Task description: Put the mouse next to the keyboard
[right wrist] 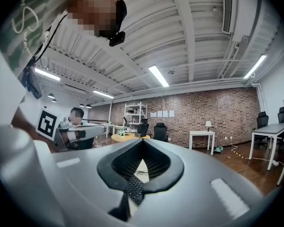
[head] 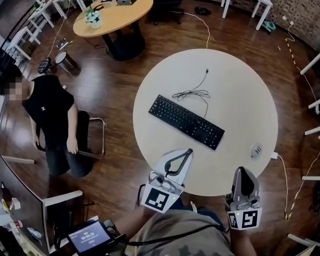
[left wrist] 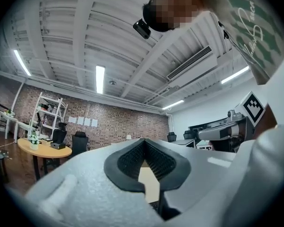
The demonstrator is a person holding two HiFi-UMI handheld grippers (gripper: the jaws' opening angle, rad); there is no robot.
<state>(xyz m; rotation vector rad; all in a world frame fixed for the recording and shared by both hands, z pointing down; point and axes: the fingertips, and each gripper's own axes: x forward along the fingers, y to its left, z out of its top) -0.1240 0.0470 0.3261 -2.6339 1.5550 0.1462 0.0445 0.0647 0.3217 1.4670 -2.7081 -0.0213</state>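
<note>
Lying: one keyboard, apparently one mouse.

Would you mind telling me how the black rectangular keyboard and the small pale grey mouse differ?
The black rectangular keyboard is dark, the small pale grey mouse light. The keyboard is long and far larger than the rounded mouse. The keyboard lies slantwise near the middle of the white round table; the mouse sits by its right edge. Both rest on that table, well apart.
</note>
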